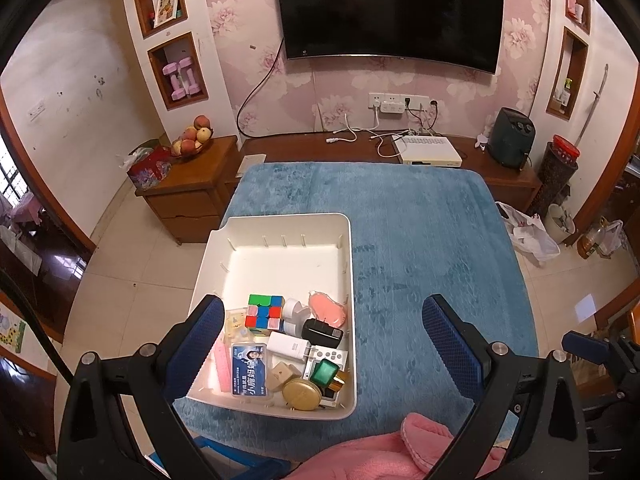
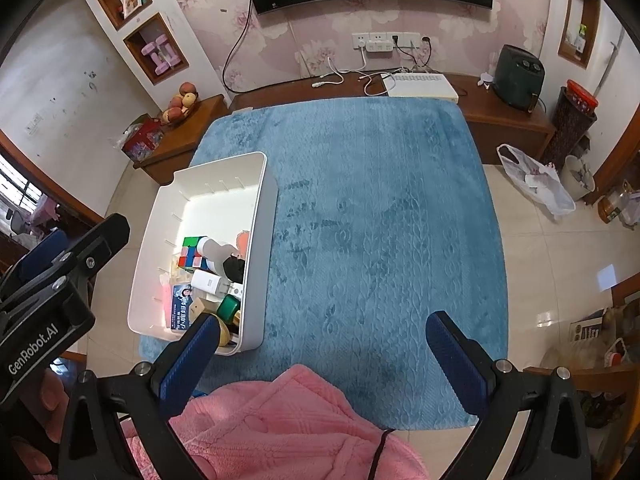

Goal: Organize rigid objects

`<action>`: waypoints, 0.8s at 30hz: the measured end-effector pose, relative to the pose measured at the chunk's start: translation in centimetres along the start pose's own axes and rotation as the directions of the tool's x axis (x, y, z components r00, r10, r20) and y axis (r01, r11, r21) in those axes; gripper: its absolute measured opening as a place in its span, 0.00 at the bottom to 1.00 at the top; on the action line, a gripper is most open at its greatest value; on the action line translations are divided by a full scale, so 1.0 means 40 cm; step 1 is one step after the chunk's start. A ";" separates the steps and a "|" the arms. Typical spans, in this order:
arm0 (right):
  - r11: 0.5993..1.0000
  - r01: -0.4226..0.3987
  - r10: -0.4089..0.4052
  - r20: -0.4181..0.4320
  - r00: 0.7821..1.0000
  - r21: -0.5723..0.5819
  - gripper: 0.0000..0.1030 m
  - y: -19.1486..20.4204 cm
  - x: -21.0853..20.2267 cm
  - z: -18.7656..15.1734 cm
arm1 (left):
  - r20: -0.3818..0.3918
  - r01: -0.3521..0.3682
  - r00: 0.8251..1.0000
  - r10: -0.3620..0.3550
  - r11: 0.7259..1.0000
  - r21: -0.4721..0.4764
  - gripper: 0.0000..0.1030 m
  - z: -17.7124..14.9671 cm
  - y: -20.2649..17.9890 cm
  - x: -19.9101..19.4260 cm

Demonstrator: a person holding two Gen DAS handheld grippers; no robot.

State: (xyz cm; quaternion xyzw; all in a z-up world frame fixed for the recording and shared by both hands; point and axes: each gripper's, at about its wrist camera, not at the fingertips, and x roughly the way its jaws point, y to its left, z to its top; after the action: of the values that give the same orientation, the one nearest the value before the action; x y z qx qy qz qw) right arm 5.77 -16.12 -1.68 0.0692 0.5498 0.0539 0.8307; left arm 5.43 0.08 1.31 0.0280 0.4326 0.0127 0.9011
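White bin [image 1: 276, 236] (objects heaped at its near end) sat between the gaping, empty left gripper's [image 1: 323, 334] fingers. Right gripper [image 2: 322, 344], equally wide and empty, hung over bare blue cloth [image 2: 380, 200] beside it.

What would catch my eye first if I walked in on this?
Likely the white bin on the left of the blue cloth, its near end crowded with small things, a bright cube among them. Both grippers hang open above it, holding nothing. Behind, a big dark TV fills the pink flowered wall.
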 end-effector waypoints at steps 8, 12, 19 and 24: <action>1.000 0.002 -0.002 -0.021 1.000 -0.008 1.00 0.010 0.011 0.000 | -0.012 0.006 1.000 -0.006 1.000 0.002 0.97 -0.008 0.008 0.009; 1.000 0.002 -0.003 -0.034 0.999 -0.014 1.00 0.015 0.015 -0.005 | -0.023 0.007 1.000 -0.007 1.000 0.002 0.97 -0.014 0.012 0.013; 1.000 0.003 -0.004 -0.062 0.998 -0.020 1.00 0.023 0.022 -0.018 | -0.046 0.010 0.999 -0.010 1.000 -0.002 0.97 -0.030 0.021 0.012; 1.000 -0.001 -0.002 -0.089 0.996 -0.031 1.00 0.035 0.027 -0.030 | -0.067 0.008 0.998 -0.008 1.000 -0.007 0.97 -0.048 0.031 0.007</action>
State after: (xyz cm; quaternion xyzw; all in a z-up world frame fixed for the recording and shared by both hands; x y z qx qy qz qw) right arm 5.06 -14.51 -2.91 0.0536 0.5853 0.0651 0.8064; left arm 4.10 1.39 -0.04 0.0228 0.4627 0.0116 0.8862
